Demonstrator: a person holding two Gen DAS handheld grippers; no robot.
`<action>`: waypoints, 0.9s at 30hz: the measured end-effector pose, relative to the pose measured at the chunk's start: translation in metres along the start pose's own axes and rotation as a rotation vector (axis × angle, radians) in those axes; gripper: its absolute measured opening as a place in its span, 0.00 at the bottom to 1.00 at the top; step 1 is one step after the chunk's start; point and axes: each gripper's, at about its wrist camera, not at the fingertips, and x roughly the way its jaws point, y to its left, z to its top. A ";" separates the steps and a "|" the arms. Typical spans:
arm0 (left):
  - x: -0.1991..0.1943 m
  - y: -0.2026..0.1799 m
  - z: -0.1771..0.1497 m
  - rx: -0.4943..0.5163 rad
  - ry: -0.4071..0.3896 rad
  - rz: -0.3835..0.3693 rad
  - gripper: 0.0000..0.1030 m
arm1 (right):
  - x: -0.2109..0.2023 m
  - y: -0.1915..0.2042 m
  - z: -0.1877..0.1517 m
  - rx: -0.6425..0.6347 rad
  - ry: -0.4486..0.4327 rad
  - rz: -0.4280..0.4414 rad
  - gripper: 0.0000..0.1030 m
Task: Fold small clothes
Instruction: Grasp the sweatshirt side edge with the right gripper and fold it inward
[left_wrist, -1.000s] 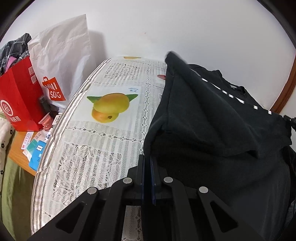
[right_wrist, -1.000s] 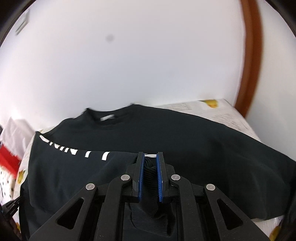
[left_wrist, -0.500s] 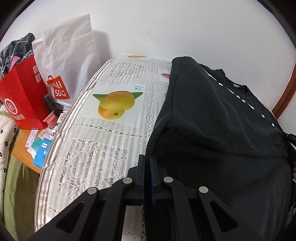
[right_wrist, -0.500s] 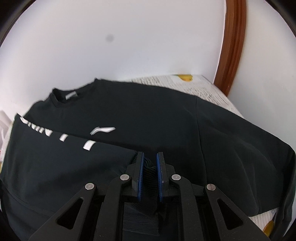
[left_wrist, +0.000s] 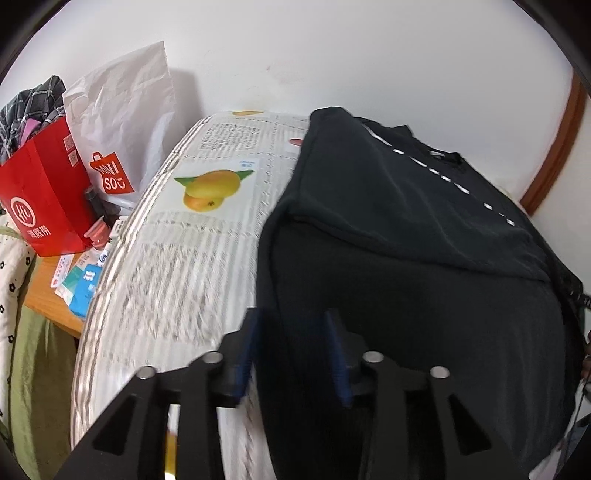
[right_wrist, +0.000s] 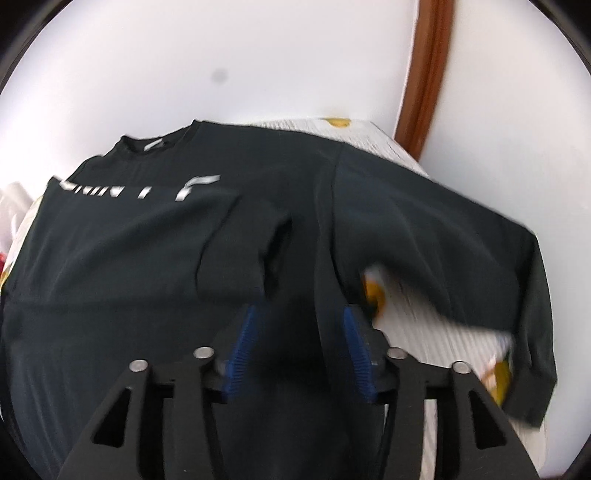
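A black long-sleeved shirt (left_wrist: 424, 236) with white lettering lies on the table, its left side folded over the body. In the right wrist view the shirt (right_wrist: 155, 251) shows its collar at the back and one sleeve (right_wrist: 461, 251) spread out to the right. My left gripper (left_wrist: 293, 350) is open, its jaws apart over the shirt's near left edge. My right gripper (right_wrist: 301, 343) is open above the shirt's near hem, with black cloth lying between the blue pads (right_wrist: 240, 350).
The table has a white lace cloth with fruit prints (left_wrist: 207, 188). To its left stand a red paper bag (left_wrist: 44, 199) and a white MINISO bag (left_wrist: 125, 122) on a wooden surface with small packets (left_wrist: 79, 280). A white wall and brown door frame (right_wrist: 424, 74) stand behind.
Both grippers have opened and let go of the shirt. The folded side has come down flat onto the shirt's body. Both grippers have drawn back a little.
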 end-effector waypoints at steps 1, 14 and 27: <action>-0.005 -0.001 -0.005 0.004 -0.001 -0.005 0.44 | -0.006 -0.001 -0.011 -0.012 0.003 0.002 0.54; -0.049 -0.003 -0.085 0.007 0.049 -0.064 0.47 | -0.051 -0.025 -0.127 0.006 0.049 0.076 0.59; -0.065 0.002 -0.118 0.008 0.032 -0.033 0.06 | -0.067 -0.005 -0.157 -0.060 -0.003 0.091 0.16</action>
